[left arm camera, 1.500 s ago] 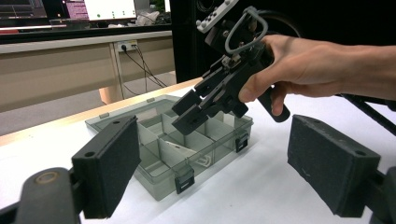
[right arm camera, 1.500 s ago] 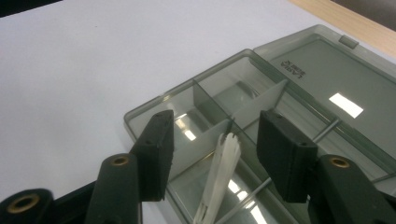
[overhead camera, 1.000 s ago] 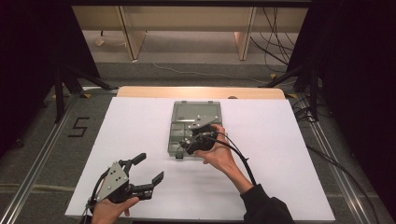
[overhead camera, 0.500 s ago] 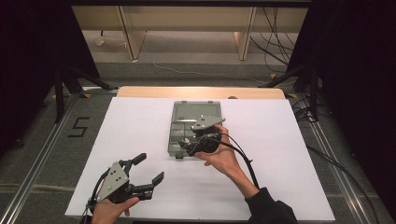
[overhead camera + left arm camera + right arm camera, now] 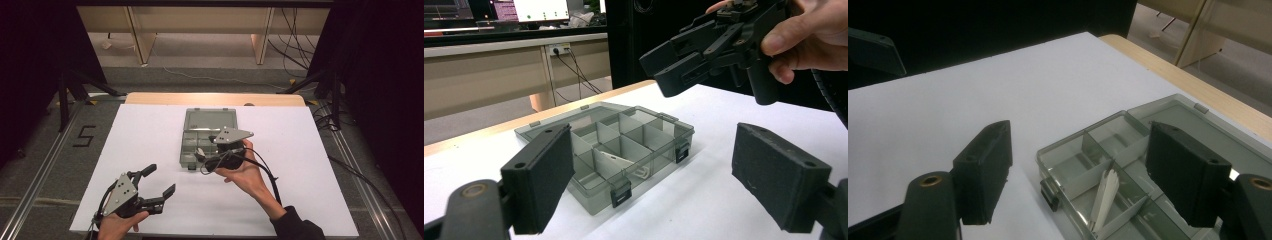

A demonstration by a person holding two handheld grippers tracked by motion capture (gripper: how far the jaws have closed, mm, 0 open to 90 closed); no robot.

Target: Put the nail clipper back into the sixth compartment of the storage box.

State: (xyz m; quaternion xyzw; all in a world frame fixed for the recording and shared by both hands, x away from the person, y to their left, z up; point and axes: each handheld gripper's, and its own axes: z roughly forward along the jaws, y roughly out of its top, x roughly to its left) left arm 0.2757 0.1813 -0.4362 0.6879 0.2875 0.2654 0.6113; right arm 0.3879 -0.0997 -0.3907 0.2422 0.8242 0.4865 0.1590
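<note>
My right tongs (image 5: pixel 200 159), empty, have just been opening above the smoky clear-plastic compartment box (image 5: pixel 207 131) mid-tabletop (image 5: pixel 150 130); white slips (image 5: pixel 1105 197) inside. Left tongs (image 5: pixel 159 182) gape idle. Next, I'd withdraw clear.

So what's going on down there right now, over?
Right gripper open, nothing between its fingers, jaws just opening, above the open compartment box. White pieces in one compartment. Left gripper open, idle.

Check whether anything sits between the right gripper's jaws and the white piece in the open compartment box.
Nothing visible does. The right gripper hangs open above the grey compartment box, lid back; its jaws have just been opening, empty. The white piece lies uncovered in a compartment below them.
</note>
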